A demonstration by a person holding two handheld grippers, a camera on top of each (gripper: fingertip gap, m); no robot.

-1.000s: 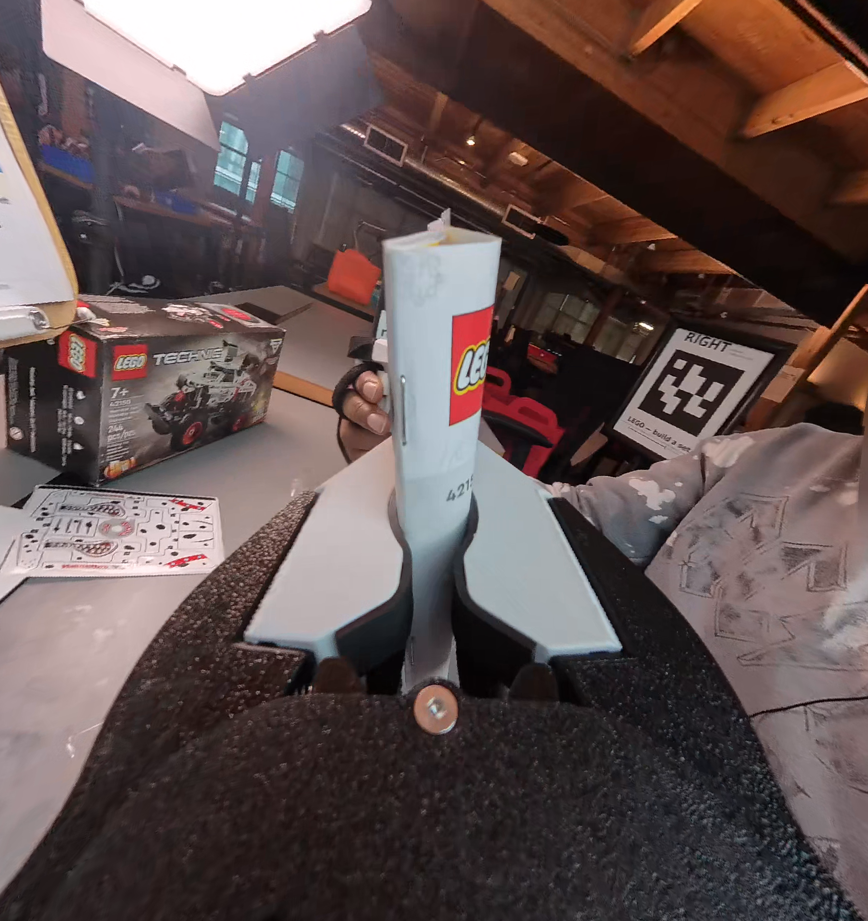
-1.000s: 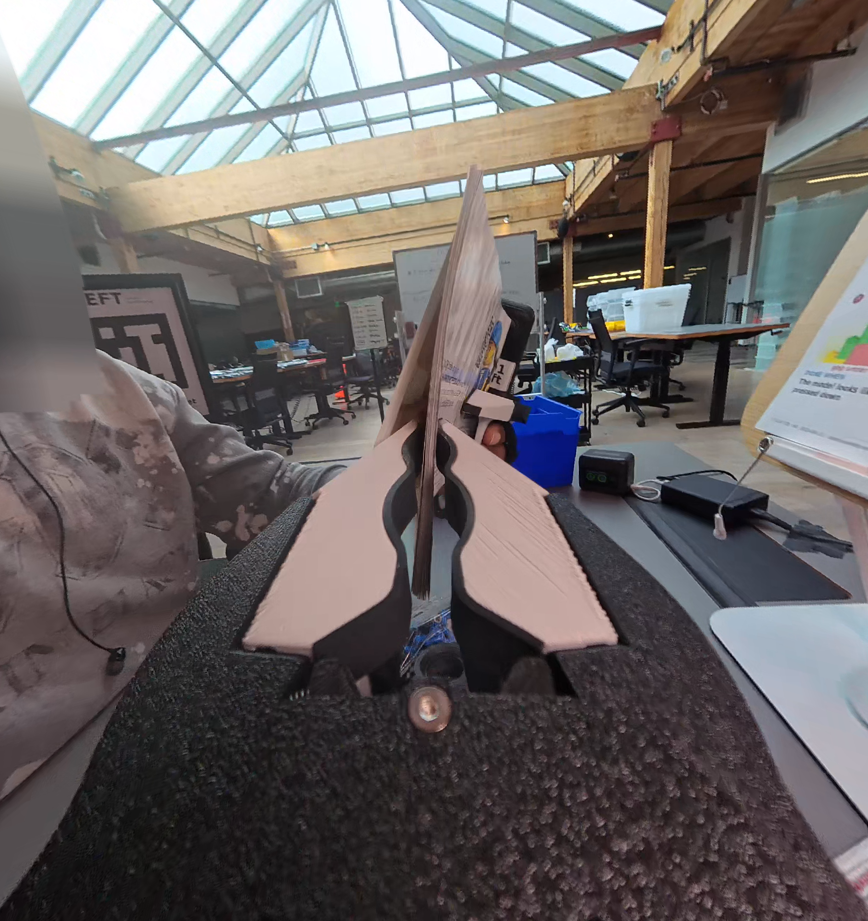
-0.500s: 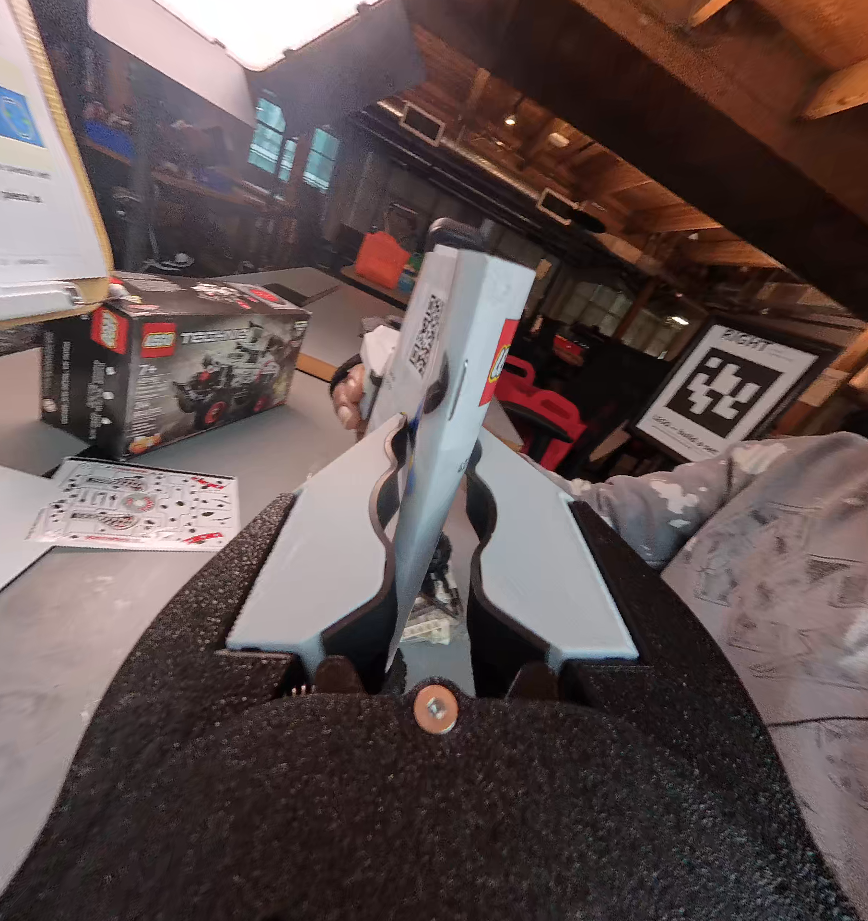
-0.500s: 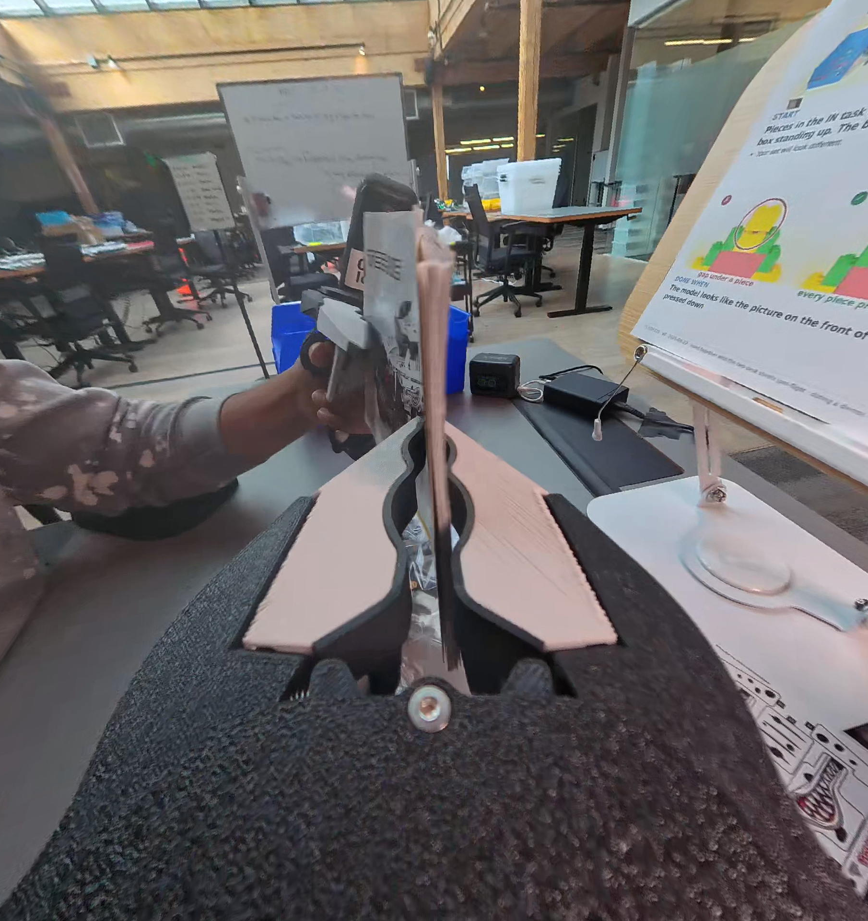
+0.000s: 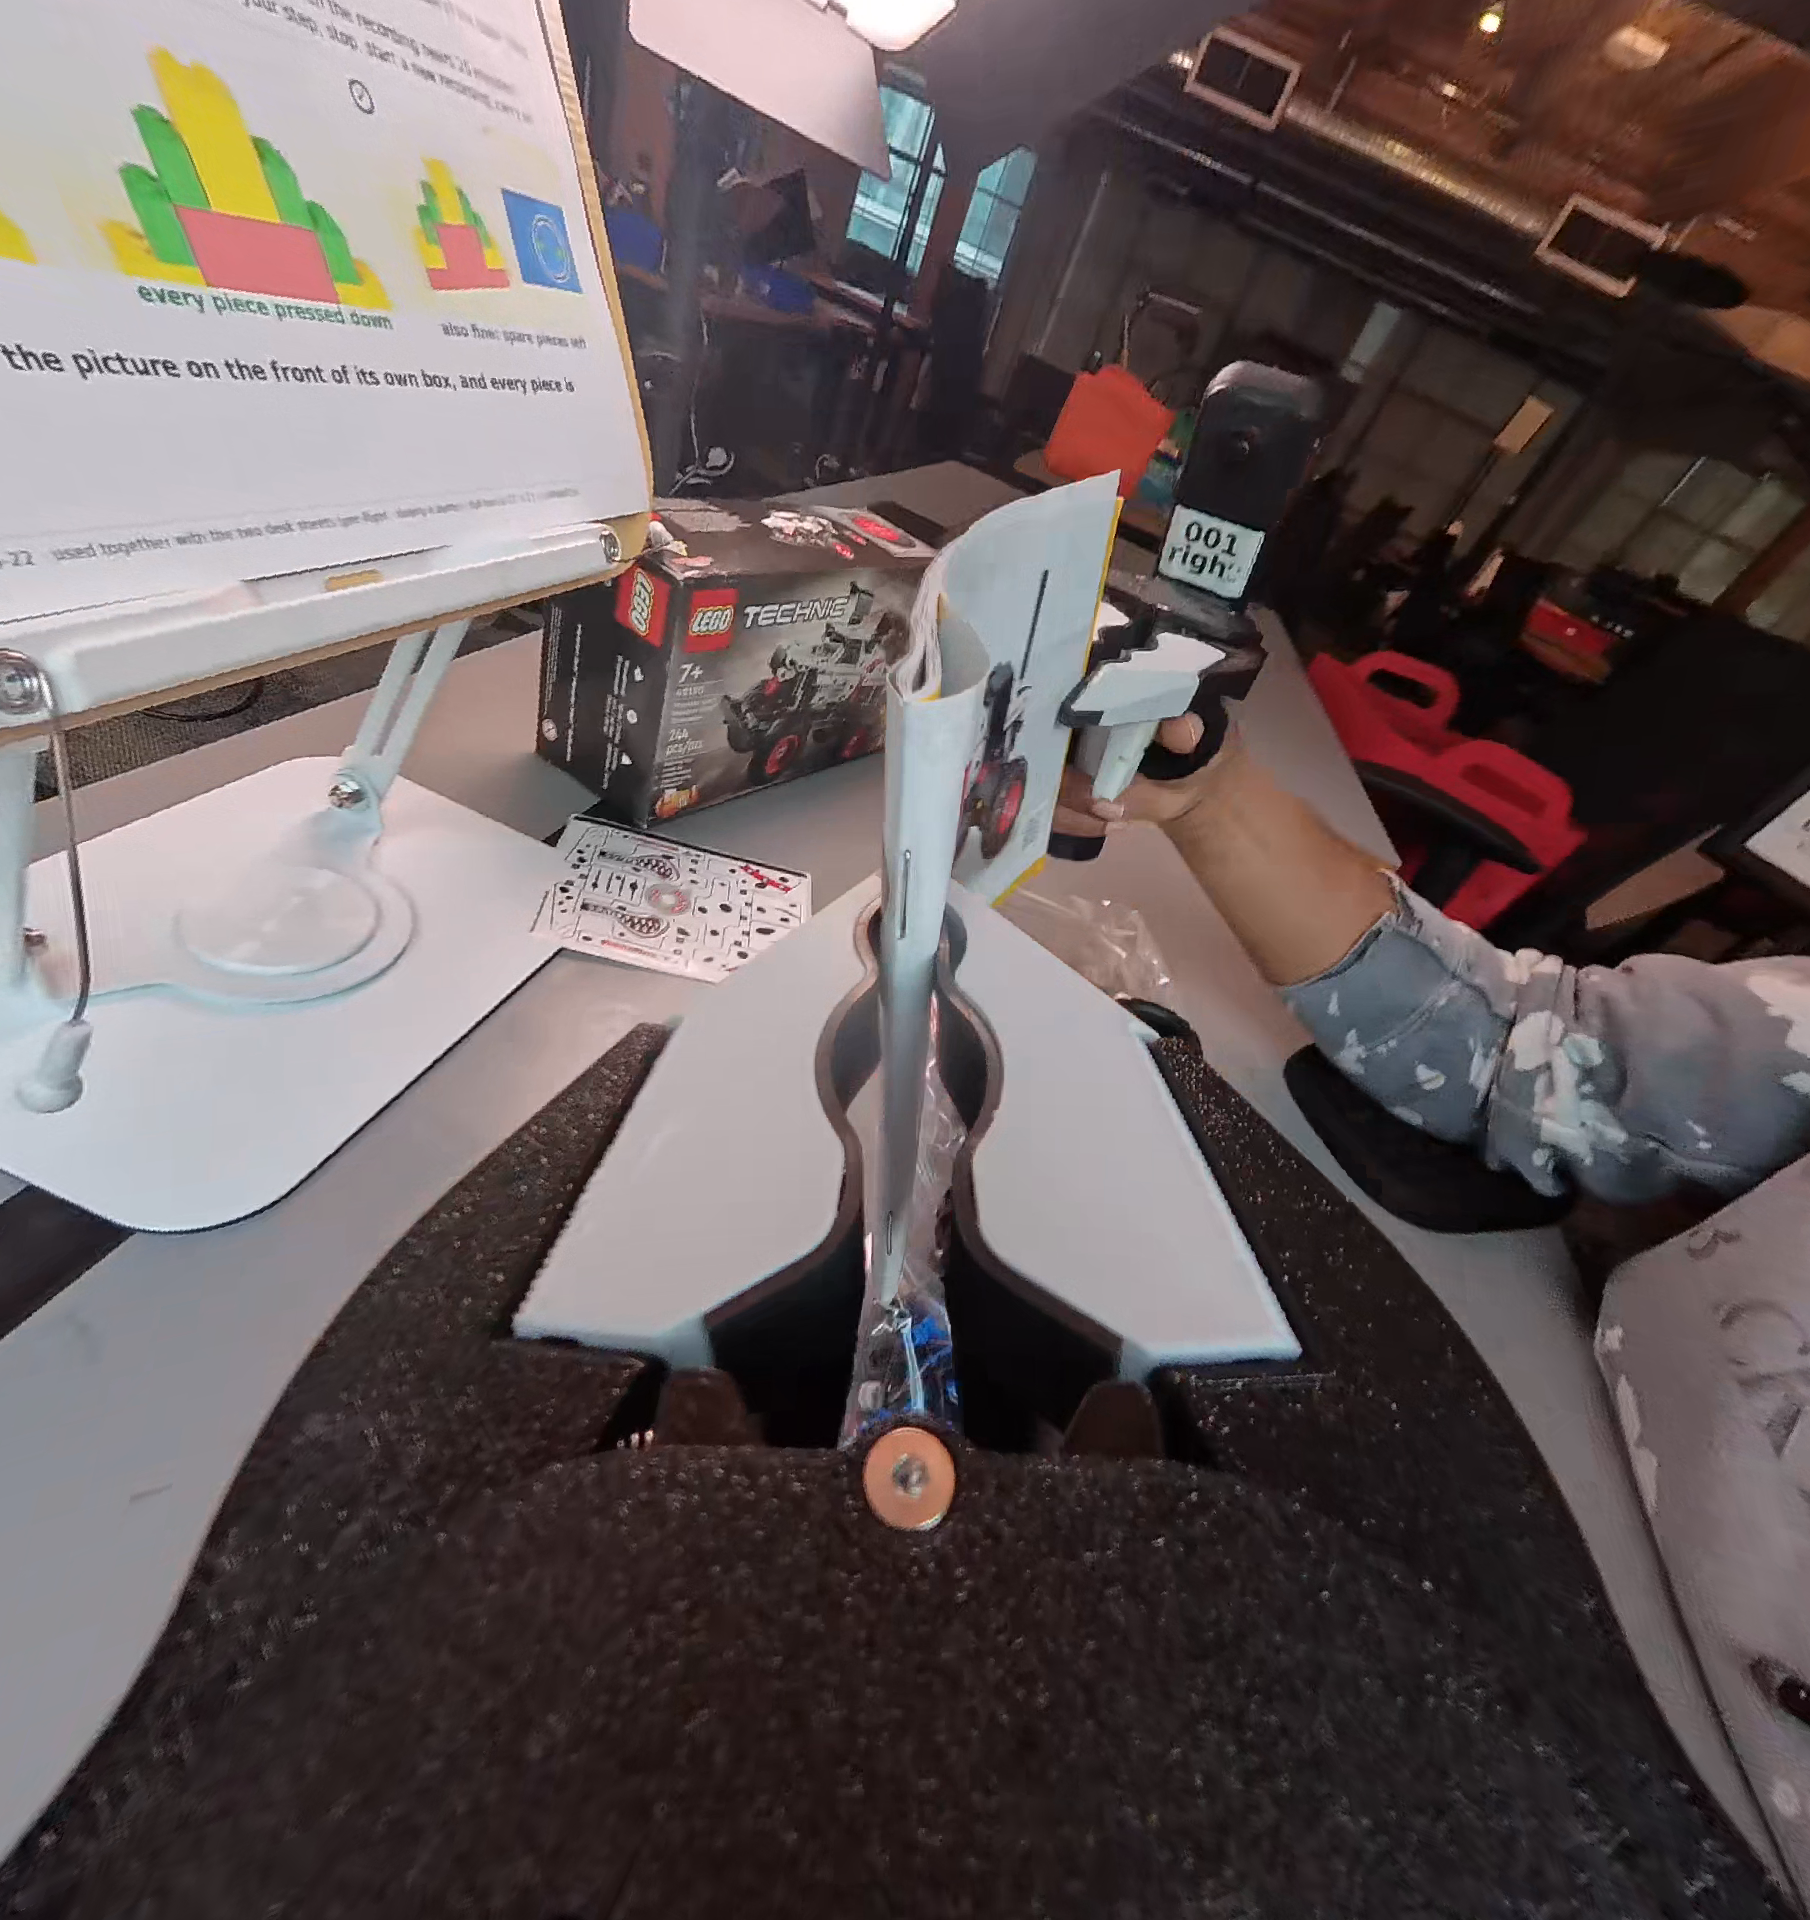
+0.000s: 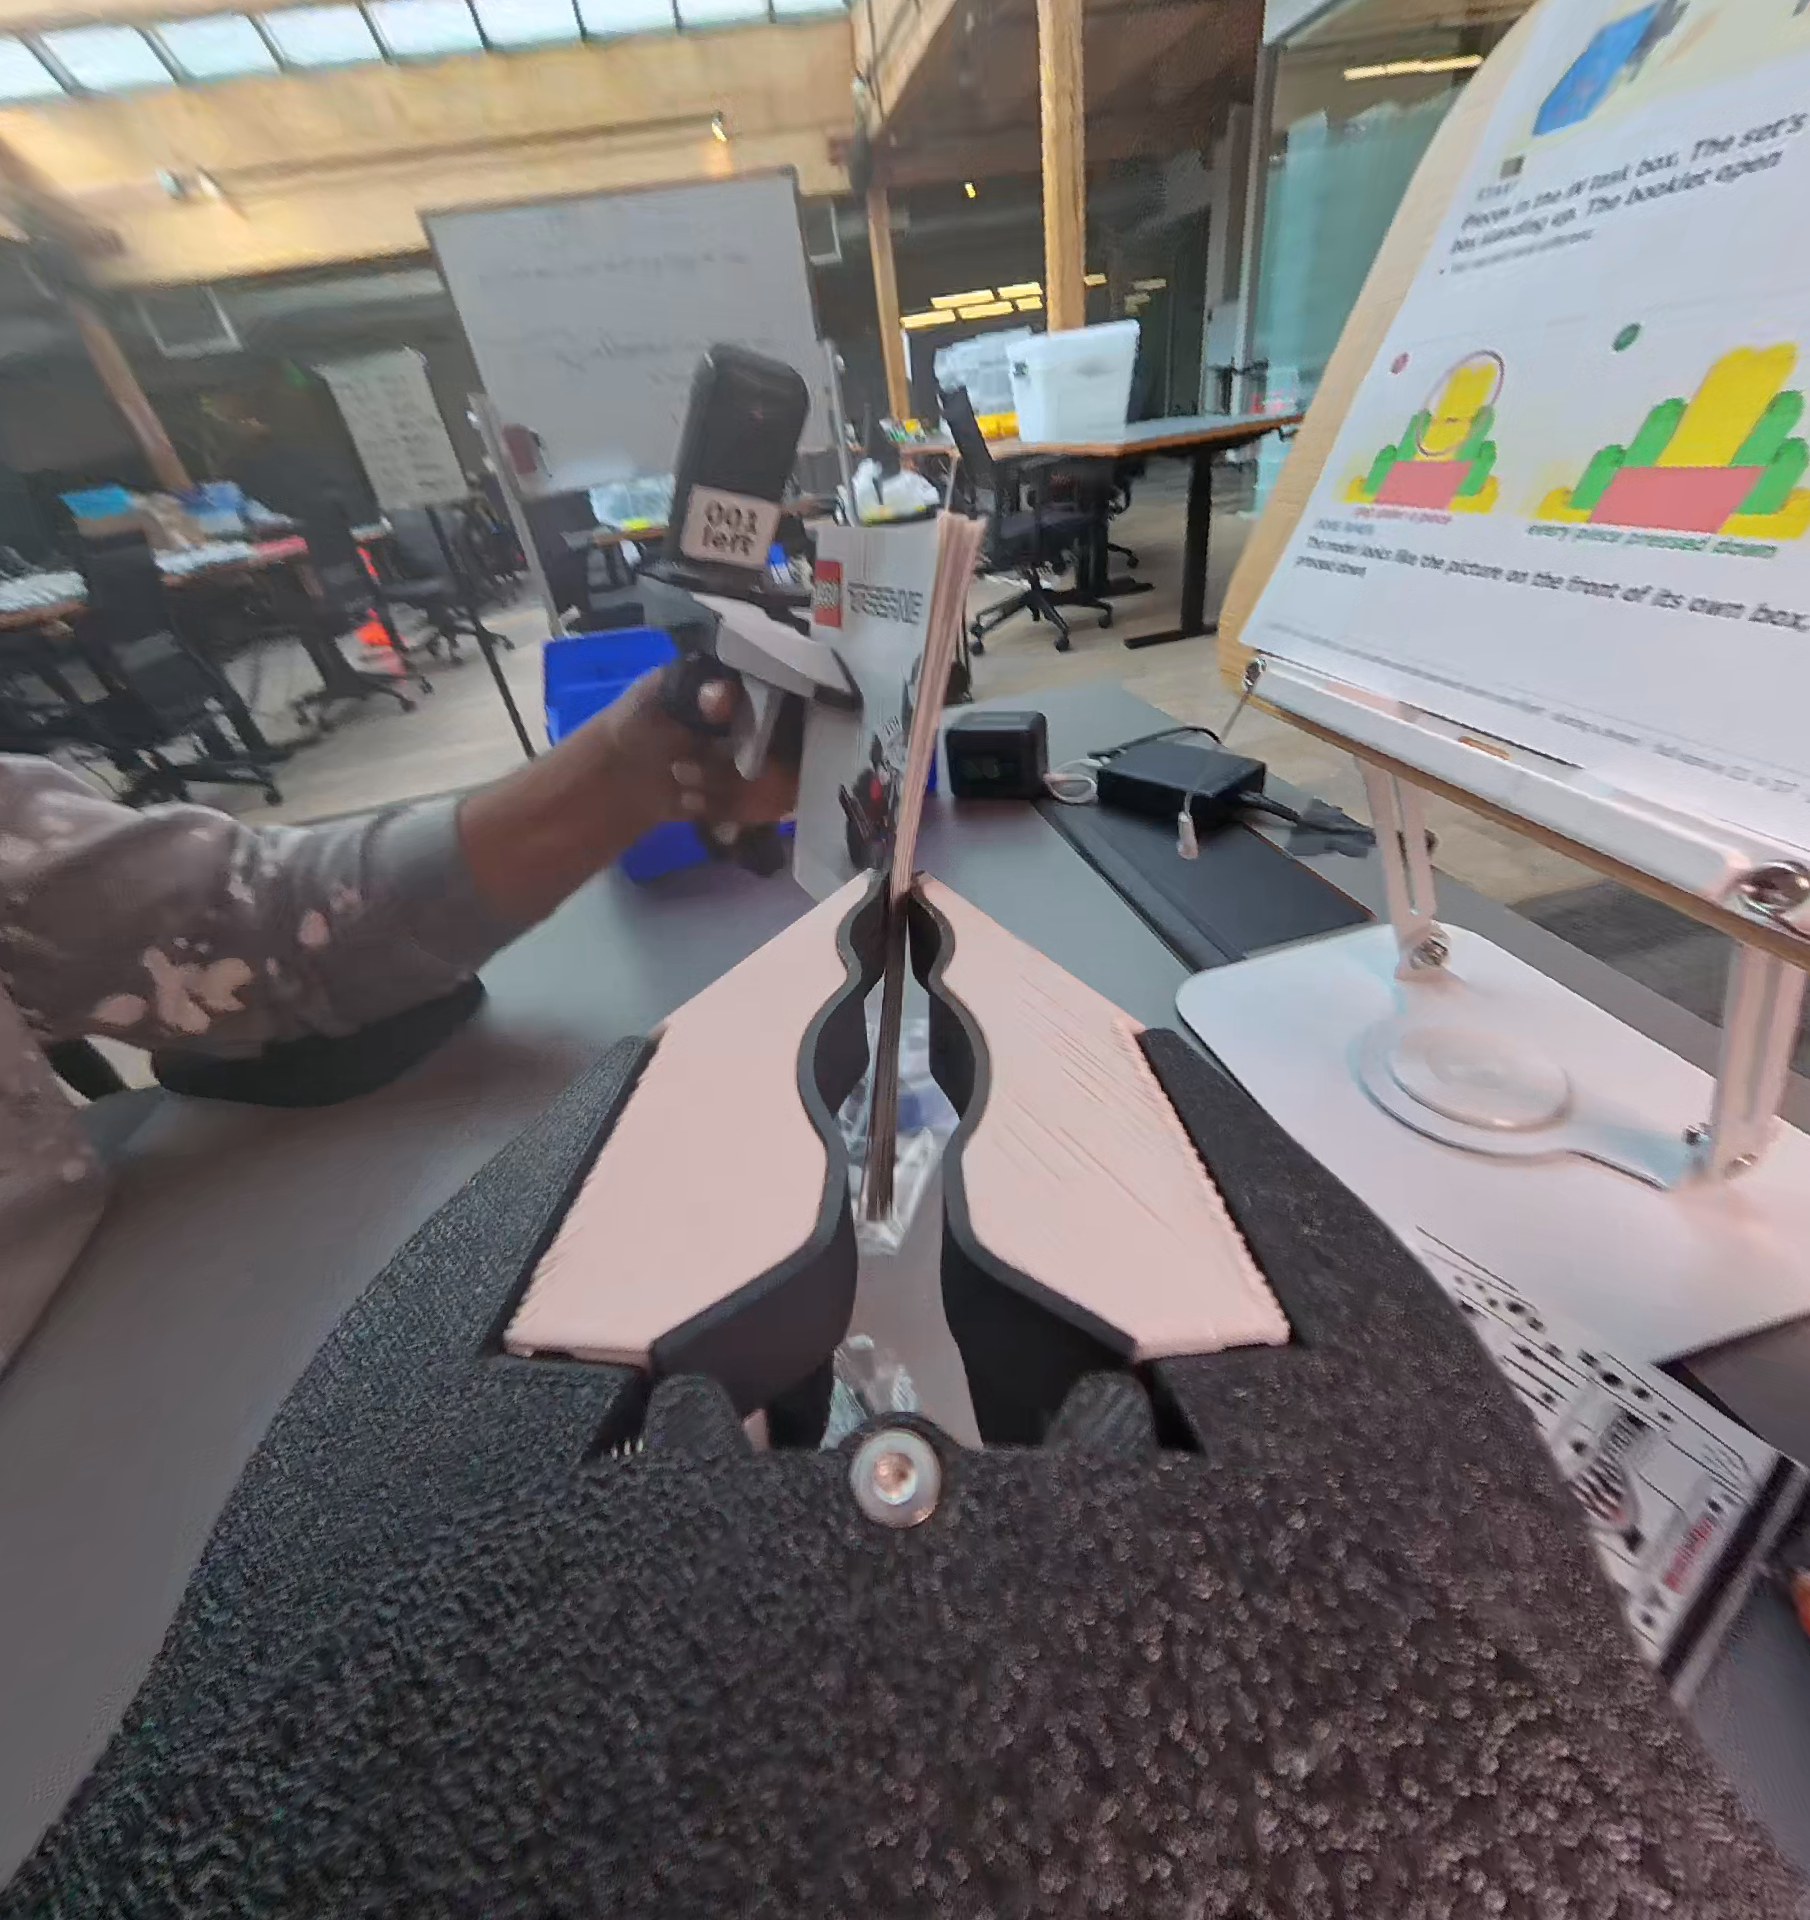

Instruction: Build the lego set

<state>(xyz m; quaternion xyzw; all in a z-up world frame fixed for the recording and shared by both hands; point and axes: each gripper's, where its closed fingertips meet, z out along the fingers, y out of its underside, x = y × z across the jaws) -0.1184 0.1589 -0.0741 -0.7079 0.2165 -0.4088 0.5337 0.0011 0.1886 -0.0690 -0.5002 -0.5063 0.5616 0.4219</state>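
Note:
The instruction booklet (image 5: pixel 994 707) stands upright above the grey table. My left gripper (image 5: pixel 906 914) is shut on its stapled spine edge. My right gripper (image 6: pixel 901 883) is shut on the edge of its stacked pages (image 6: pixel 932 675). Each gripper also shows in the other's view, the right one (image 5: pixel 1119 707) and the left one (image 6: pixel 776 665), clamped on the booklet's far side. The black lego box (image 5: pixel 735 675) lies behind it. A clear bag of pieces (image 5: pixel 911 1340) lies on the table under the grippers.
A white stand with an instruction sheet (image 5: pixel 257 260) stands at the left and also shows in the right wrist view (image 6: pixel 1555 364). A sticker sheet (image 5: pixel 672 899) lies beside its base. A black mat, a power adapter (image 6: pixel 1181 779) and a small black box (image 6: pixel 994 753) sit farther back. Some 12 centimetres of space lies between my two pairs of fingers.
Both grippers have tilted down toward the table with the booklet in them. The booklet has spread between them, so more of its cover shows. The stand has come closer into view.

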